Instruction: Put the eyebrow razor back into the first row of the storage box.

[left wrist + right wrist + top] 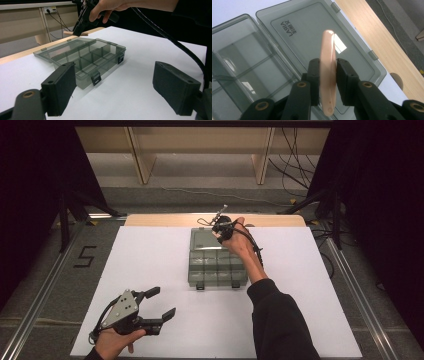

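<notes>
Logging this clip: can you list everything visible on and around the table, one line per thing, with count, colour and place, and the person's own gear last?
Compartment box: one, smoky grey clear plastic, table centre, lid open and laid flat on the far side.
Latches: two, black, on the box's near wall.
Spoon-like piece: one, pale pink, clamped between the right gripper's jaws above the lid.
Table sheet: one, white, covering the table.
Wooden strip: one, light wood, along the far table edge.
Floor mark "5": one, black, left of the table.
Left gripper: one, black, near left, jaws apart, holding nothing.
Right gripper: one, black, over the box lid.
</notes>
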### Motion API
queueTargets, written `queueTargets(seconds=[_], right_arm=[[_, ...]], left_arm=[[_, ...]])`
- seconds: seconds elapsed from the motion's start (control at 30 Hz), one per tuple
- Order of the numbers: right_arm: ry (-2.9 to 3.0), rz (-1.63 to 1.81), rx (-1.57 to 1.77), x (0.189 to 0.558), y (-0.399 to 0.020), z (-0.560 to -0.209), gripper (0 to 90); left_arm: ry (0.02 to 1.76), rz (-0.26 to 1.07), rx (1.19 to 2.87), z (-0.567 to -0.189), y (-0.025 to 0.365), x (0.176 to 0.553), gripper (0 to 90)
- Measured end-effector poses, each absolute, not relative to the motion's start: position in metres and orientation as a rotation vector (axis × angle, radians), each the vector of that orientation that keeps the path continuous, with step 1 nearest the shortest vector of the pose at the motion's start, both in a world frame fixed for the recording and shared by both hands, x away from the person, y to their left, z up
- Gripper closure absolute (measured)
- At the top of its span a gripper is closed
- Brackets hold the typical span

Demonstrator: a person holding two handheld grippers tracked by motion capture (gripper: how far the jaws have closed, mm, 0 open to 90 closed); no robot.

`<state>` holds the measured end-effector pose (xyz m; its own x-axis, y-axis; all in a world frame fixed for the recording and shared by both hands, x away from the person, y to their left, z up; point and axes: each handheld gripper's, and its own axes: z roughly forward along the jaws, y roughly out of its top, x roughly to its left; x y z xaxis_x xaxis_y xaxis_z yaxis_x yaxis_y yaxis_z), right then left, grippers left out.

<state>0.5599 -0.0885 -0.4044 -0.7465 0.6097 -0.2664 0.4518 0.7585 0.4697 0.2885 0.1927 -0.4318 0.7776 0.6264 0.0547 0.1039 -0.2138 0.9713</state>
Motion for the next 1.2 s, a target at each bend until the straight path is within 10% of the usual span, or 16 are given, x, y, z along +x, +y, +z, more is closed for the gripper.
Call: queueTargets(seconds=[1.2], right_arm=[[2.572,0.512,0.79,0.572,-0.081,-0.424,74.0]], left_arm=[[0.57,0.531,1.743,-0.431,0.193,0.288,18.8]])
